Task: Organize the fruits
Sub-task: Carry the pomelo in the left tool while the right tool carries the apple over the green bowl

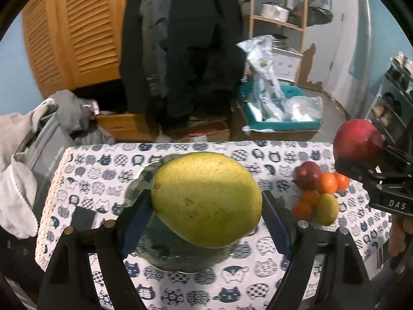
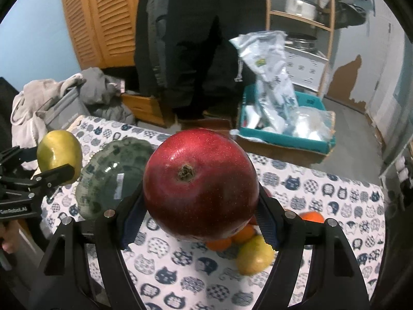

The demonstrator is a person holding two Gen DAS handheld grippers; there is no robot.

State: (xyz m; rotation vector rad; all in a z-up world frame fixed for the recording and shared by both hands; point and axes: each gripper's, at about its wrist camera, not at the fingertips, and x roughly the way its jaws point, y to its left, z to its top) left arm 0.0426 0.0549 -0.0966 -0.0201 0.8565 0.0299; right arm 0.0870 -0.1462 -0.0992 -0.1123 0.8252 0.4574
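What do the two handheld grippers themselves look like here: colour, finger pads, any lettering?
Both are black plastic frames with silver pivot bolts and ribbed blue finger pads. The right gripper body reads "DAS"; the left gripper body reads "GenRobot.AI".

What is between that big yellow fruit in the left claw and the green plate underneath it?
Nothing visible. The yellow fruit, clamped in the left gripper, hangs over the green plate, which looks bare.
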